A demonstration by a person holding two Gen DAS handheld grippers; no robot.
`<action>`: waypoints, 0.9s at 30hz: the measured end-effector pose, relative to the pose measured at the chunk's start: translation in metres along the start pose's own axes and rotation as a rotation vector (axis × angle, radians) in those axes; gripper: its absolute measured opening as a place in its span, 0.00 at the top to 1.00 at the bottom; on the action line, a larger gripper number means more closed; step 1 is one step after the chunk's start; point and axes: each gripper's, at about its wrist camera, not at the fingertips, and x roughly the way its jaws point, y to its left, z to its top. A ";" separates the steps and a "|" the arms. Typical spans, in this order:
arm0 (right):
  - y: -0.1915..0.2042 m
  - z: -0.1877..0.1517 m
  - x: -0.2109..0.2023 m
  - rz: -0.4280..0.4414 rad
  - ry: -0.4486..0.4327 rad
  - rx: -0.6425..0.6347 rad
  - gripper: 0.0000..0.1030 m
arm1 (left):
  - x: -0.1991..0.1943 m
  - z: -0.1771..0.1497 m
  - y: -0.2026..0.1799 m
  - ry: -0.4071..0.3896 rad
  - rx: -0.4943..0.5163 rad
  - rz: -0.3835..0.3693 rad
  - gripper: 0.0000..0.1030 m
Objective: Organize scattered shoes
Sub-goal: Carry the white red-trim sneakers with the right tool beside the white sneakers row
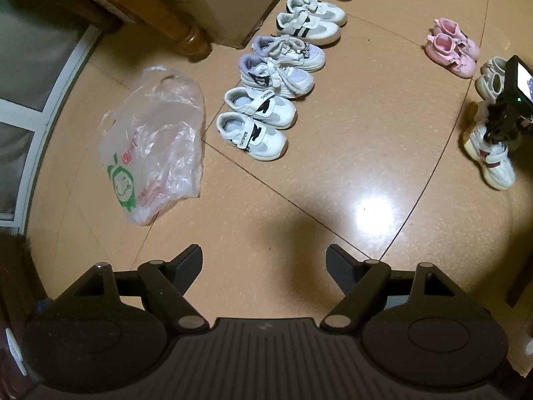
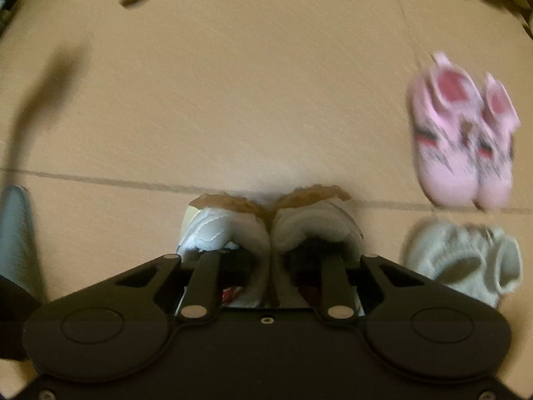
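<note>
Floor: tan glossy tiles (image 1: 349, 126).
Row: three sneaker pairs (image 1: 276, 76) lined up beside a cardboard box (image 1: 233, 3).
Left gripper (image 1: 265, 268): spread wide, empty, above bare floor, well apart from the row.
Right gripper (image 2: 270, 260): clenched on a white sneaker pair (image 2: 271, 226), fingers inside the shoes; pink shoes (image 2: 461, 140) near, to the right.

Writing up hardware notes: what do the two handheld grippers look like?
Both are matte black plastic. The left gripper has ribbed rectangular pads on its jaws, angled linkage bars with silver pivot pins, round side housings and a ridged centre plate. The right gripper has the same build, and carries a small lit screen on top.
</note>
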 end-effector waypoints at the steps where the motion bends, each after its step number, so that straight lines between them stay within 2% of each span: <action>1: 0.005 0.005 -0.002 0.012 -0.008 -0.005 0.80 | -0.001 -0.001 0.000 -0.002 0.000 -0.001 0.21; 7: 0.055 0.074 -0.014 0.074 -0.077 -0.073 0.80 | -0.004 -0.008 0.007 -0.018 -0.016 -0.004 0.21; 8: 0.067 0.094 -0.015 0.084 -0.093 -0.085 0.80 | -0.004 -0.009 0.008 -0.020 -0.020 -0.005 0.21; 13: 0.107 0.154 -0.004 0.094 -0.115 -0.131 0.80 | -0.003 -0.019 0.018 -0.019 -0.053 0.001 0.21; 19: 0.133 0.205 0.019 0.057 -0.080 -0.162 0.80 | -0.003 -0.028 0.025 -0.017 -0.069 0.001 0.21; 27: 0.153 0.240 0.060 0.032 -0.026 -0.178 0.80 | 0.002 -0.037 0.032 -0.010 -0.071 -0.010 0.21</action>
